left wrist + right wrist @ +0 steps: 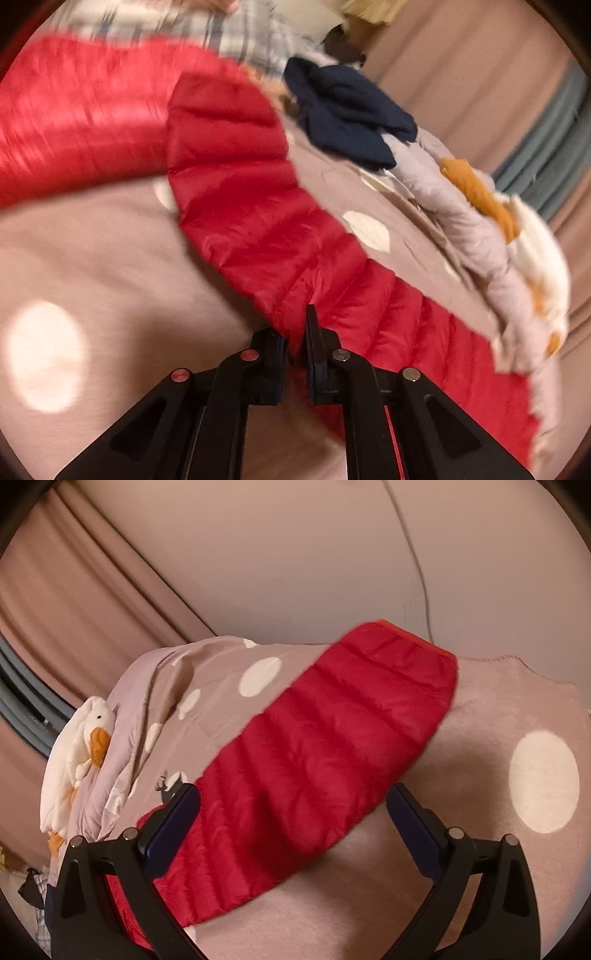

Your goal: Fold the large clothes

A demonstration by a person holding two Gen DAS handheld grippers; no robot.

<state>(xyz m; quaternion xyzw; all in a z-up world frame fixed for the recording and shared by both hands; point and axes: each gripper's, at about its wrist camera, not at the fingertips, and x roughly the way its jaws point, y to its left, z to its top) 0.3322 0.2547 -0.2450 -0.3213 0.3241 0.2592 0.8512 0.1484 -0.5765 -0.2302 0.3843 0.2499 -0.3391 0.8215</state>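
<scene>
A red quilted puffer jacket (240,206) lies spread over a pinkish bedspread with white dots (92,258). My left gripper (295,332) is shut on the jacket's near edge, with red fabric pinched between its narrow jaws. In the right wrist view a long quilted section of the jacket (314,757) runs diagonally across the bedspread (480,720). My right gripper (293,788) is open wide just above that section, its fingers on either side of it and not pressing on it.
A crumpled navy garment (347,114) and a plaid one (240,40) lie at the far side of the bed. A bunched grey quilt (443,192) with a white plush duck (79,731) lines the bed's edge. Curtains (74,602) hang behind.
</scene>
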